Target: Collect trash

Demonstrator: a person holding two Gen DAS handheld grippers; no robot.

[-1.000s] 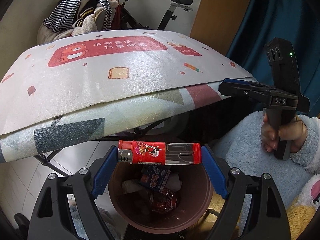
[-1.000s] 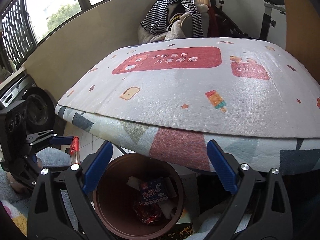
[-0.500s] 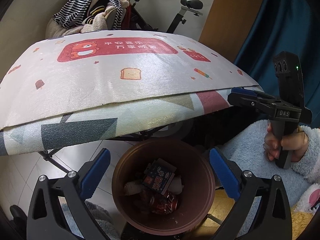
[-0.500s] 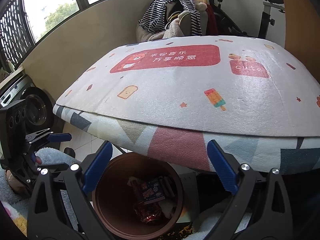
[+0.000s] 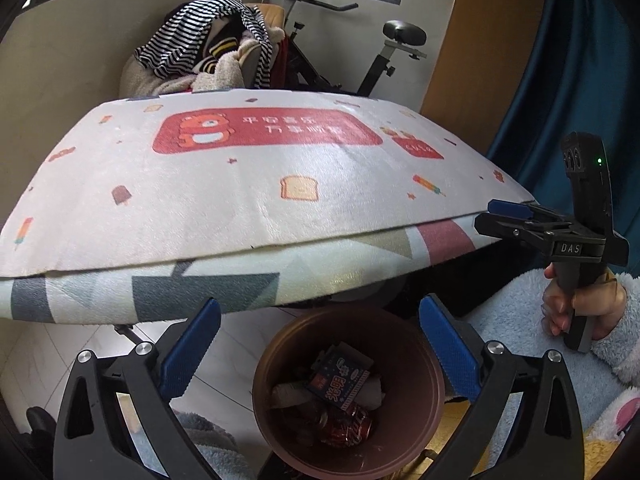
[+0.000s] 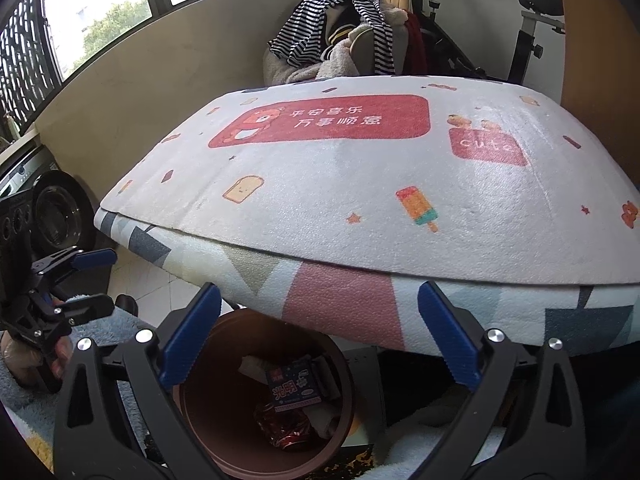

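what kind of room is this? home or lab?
Most likely a home, perhaps a balcony or spare room. An exercise bike stands behind the cloth-covered table, clothes are heaped on a chair, what looks like a washing machine sits at left, and a trash bin stands below.

"das" on right gripper (image 5: 512,222); "cute" on mat (image 6: 400,184)

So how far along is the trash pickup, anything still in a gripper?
Nothing is in hand: the left gripper and right gripper are both open and bare. The brown bin already holds a blue packet and a crushed red can. The mat-covered table shows no trash, so the job looks essentially finished.
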